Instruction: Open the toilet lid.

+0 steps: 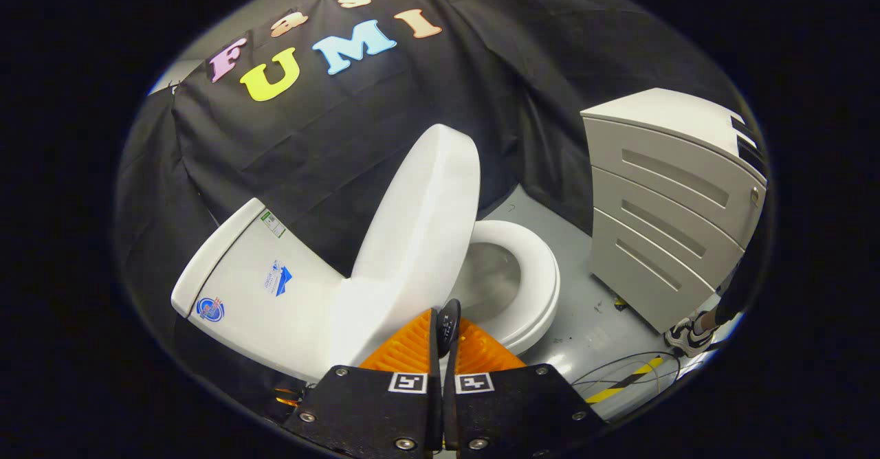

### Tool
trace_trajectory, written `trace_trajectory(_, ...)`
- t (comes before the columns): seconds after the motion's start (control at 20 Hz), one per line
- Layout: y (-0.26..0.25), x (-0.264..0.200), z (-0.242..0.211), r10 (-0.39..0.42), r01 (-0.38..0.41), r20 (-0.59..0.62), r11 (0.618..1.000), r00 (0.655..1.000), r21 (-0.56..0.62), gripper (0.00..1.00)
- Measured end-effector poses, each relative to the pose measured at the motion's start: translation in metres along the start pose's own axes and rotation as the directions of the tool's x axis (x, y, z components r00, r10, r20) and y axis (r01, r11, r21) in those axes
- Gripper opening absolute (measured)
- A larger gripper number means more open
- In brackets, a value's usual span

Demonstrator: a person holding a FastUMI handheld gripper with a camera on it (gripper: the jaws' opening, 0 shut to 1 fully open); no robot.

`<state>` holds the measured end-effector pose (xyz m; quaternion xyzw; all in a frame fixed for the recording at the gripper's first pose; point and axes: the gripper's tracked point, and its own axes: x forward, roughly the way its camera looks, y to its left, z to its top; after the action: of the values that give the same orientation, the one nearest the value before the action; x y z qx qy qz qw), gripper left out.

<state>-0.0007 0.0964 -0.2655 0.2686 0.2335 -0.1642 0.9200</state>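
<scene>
Item one, my gripper (441,321): I am keeping my two fingers pressed nearly together, with only a thin slit between them, and a small dark tab (448,323) is sitting in that slit at the tips. Whether both fingers are actually pressing on it, I cannot tell.

Item two, the toilet lid (421,229): it is standing raised and tilted, just ahead of my fingertips, its lower edge close to them.

Item three, the toilet seat (533,277): it is lying down around the bowl (489,280), beyond my fingers and beside the raised lid.

Item four, the cistern (258,287): it is sitting on the other side of the lid, carrying stickers.

Item five, a grey drawer cabinet (670,201): it is standing on the grey floor (591,332), well apart from the toilet.

Item six, a person's shoe (687,335): it is resting beside the cabinet's near corner, with loose cables (622,370) lying near it.
</scene>
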Motion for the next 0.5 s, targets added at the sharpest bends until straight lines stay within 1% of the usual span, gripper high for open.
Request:
trace_trajectory(0.3,0.019,-0.01,0.008,-0.017,0.017,-0.004,0.996,1.0,-0.092,0.0)
trace_trajectory(0.5,0.036,-0.016,0.013,-0.037,0.038,0.006,0.986,0.999,-0.165,0.01)
